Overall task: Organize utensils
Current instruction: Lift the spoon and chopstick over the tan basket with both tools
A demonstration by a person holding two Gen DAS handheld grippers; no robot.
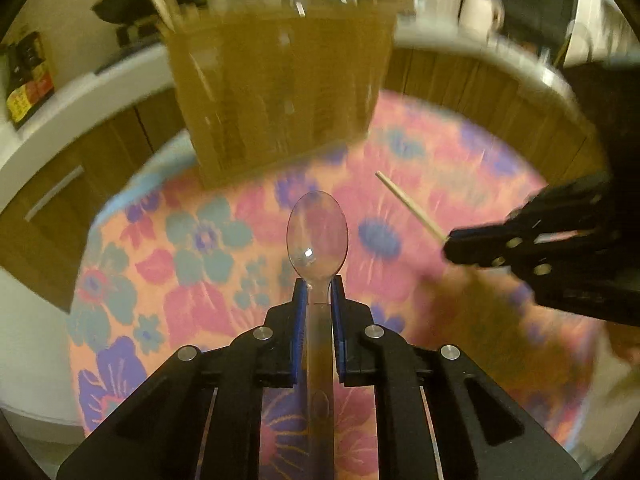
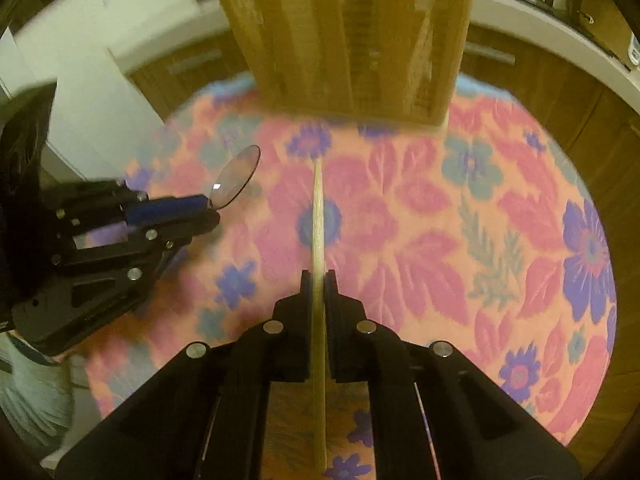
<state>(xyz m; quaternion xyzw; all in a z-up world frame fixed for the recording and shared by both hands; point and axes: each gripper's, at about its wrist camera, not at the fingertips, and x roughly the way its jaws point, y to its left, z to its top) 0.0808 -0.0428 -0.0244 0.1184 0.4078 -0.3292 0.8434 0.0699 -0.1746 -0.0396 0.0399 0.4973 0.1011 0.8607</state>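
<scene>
My left gripper (image 1: 319, 286) is shut on the handle of a clear plastic spoon (image 1: 317, 234), whose bowl sticks out ahead over the flowered cloth. The right wrist view shows that same gripper (image 2: 208, 210) at the left with the spoon (image 2: 236, 176). My right gripper (image 2: 319, 280) is shut on a thin wooden chopstick (image 2: 318, 216) that points forward. From the left wrist view it appears at the right (image 1: 450, 242), the chopstick (image 1: 410, 206) slanting up to the left. A wooden slatted utensil holder (image 1: 280, 92) (image 2: 352, 40) stands at the far side of the table.
A round table under a pink, purple and teal flowered cloth (image 2: 420, 220) carries everything. Brown cabinets and a white counter (image 1: 72, 112) curve behind it. Utensils (image 1: 168, 4) stand in the holder's left compartment. A person's clothing (image 2: 36, 384) shows at lower left.
</scene>
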